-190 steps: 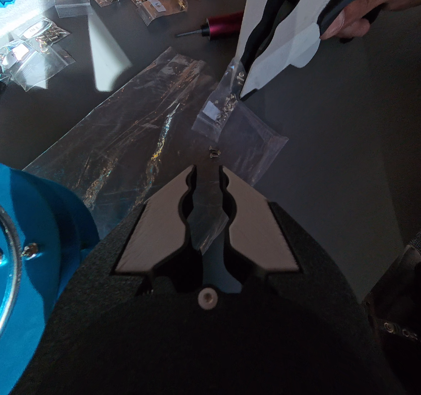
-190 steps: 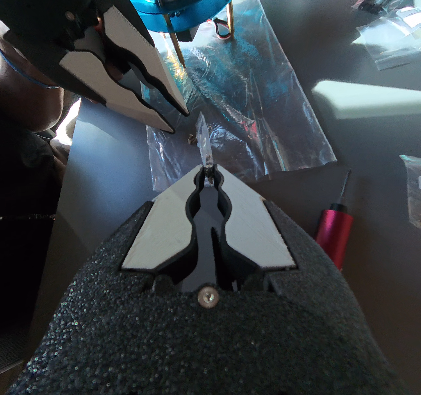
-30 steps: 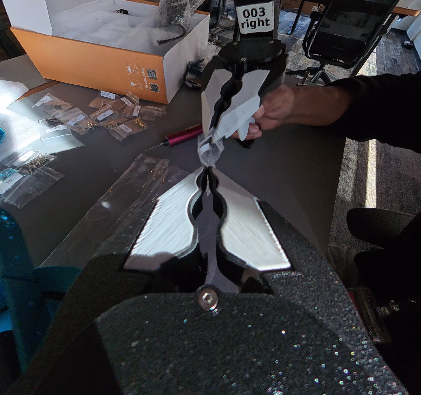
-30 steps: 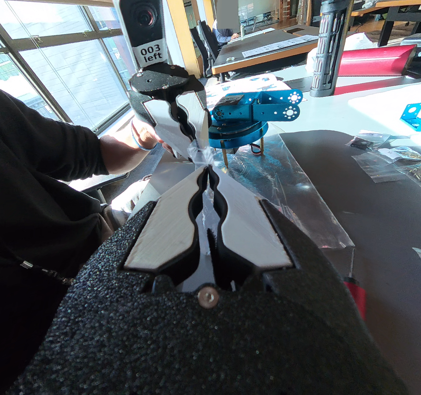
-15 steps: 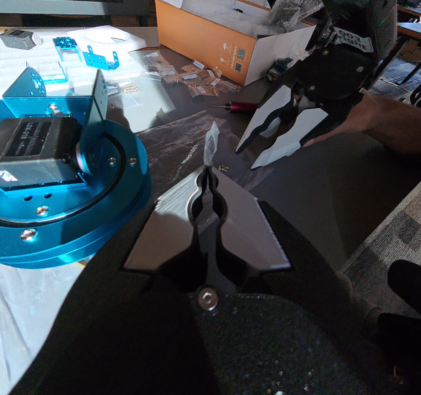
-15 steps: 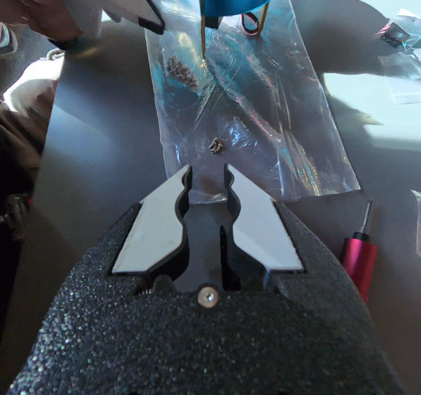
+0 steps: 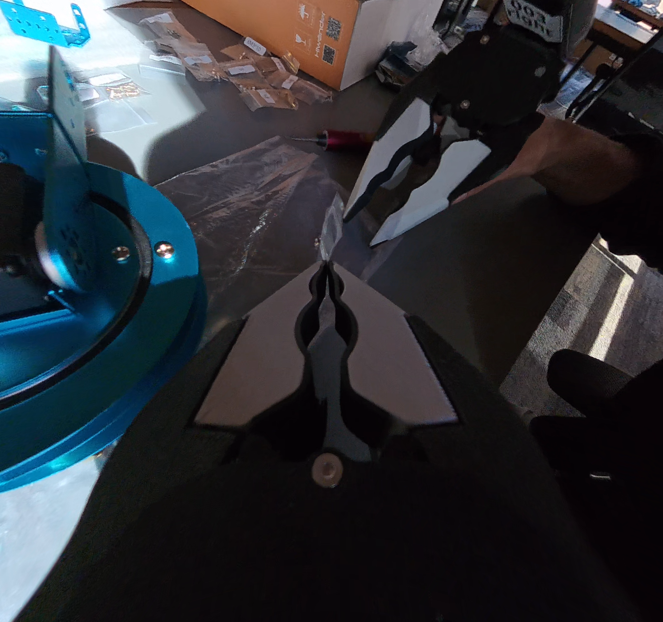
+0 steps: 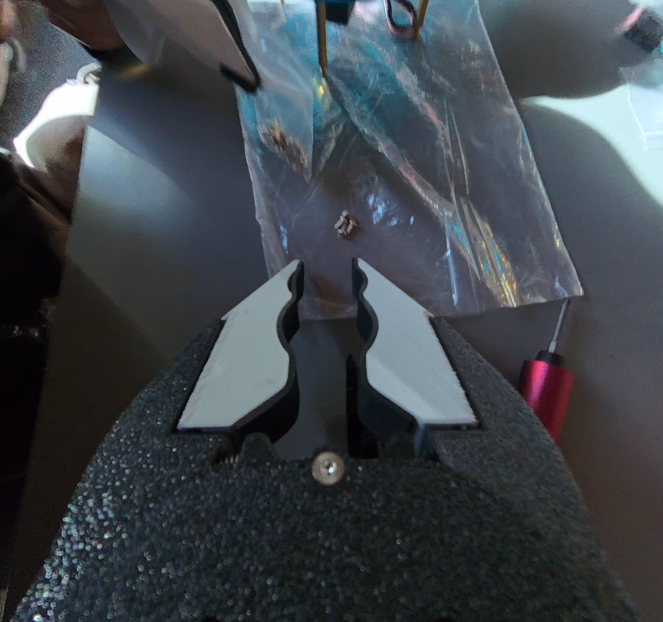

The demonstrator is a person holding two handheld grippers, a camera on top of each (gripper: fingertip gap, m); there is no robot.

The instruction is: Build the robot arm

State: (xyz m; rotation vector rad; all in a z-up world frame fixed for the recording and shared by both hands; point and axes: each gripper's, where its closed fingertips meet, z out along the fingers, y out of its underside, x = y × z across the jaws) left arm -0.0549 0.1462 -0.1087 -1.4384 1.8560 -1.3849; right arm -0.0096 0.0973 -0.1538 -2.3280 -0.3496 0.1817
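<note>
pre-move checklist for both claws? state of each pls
1. Left claw shut on the small clear bag: ok.
2. Right claw open and empty: ok.
3. Loose screws lie on the plastic sheet, just ahead of the right claw, in plain sight: ok.
4. Screws left inside the small bag: cannot tell, bag seen edge-on.
5. Red screwdriver lies beside the right claw, off the sheet, clear of the screws: ok.
6. Blue turntable stands close by the left claw; clearance cannot tell.
</note>
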